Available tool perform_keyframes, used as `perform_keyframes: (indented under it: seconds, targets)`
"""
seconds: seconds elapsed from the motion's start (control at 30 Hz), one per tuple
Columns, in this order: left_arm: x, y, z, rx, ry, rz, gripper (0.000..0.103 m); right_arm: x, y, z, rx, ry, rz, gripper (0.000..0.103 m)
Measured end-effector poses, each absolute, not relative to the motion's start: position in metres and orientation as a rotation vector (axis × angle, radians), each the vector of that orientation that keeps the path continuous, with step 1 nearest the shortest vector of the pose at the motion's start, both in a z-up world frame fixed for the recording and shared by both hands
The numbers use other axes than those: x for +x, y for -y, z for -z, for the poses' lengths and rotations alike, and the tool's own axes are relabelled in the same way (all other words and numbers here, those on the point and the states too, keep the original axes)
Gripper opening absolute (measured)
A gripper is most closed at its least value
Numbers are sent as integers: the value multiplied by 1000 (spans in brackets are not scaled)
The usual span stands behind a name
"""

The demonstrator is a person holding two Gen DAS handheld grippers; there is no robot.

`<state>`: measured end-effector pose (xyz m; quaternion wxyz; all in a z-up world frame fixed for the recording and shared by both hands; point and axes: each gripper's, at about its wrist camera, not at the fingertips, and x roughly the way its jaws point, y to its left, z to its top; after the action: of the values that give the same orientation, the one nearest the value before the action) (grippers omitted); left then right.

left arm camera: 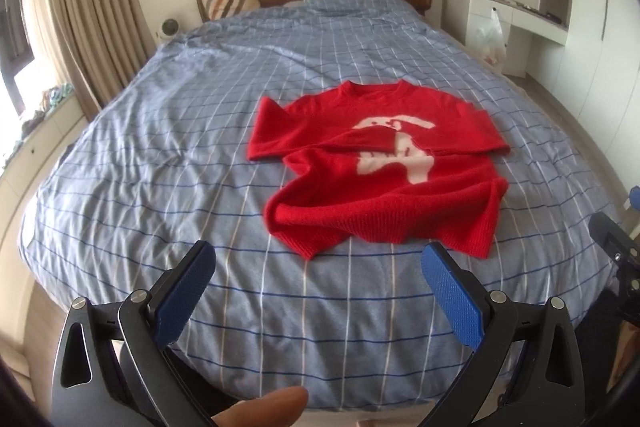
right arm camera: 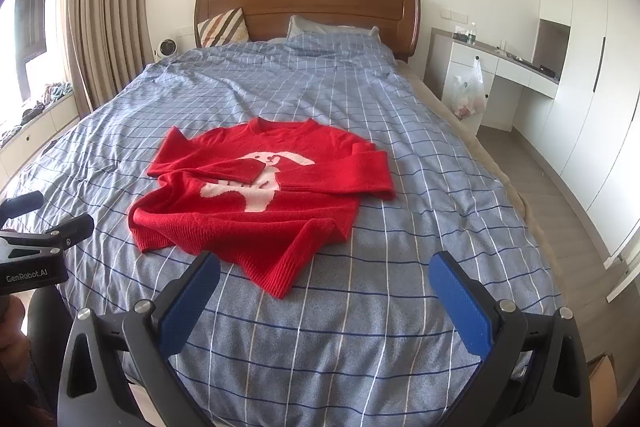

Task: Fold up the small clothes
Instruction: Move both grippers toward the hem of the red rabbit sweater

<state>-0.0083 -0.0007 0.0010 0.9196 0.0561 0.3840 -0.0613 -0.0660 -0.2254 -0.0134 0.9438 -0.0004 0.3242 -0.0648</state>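
A small red sweater [left arm camera: 360,203] with a white animal figure lies face up on the blue checked bedspread [left arm camera: 160,155]. Both sleeves are folded across its chest and its hem is rumpled. My left gripper [left arm camera: 318,259] hovers open above the bedspread, just short of the hem and a little to its left, with nothing between its blue pads [left arm camera: 452,299]. In the right wrist view the sweater [right arm camera: 248,223] lies ahead and left of my right gripper [right arm camera: 324,267]. That gripper is open and empty, close to the sweater's near hem corner. The left gripper's body [right arm camera: 36,247] shows at the left edge.
A wooden headboard [right arm camera: 308,11] and pillows [right arm camera: 328,31] stand at the far end. Beige curtains [right arm camera: 104,11] and a window ledge run along the left. On the right are a white desk [right arm camera: 504,67] with a plastic bag [right arm camera: 468,91] hanging from it, and white wardrobes. A finger [left arm camera: 264,407] shows at the bottom.
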Motion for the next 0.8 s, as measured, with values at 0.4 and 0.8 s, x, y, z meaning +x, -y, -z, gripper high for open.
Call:
perform_keyframes:
  seconds: [0.4, 0.8]
  targets:
    - [-5, 2, -5, 128, -784, 119, 103, -70, 227, 19, 27, -672, 111, 103]
    - [-9, 2, -5, 114, -798, 207, 103, -71, 226, 18, 25, -670, 102, 103]
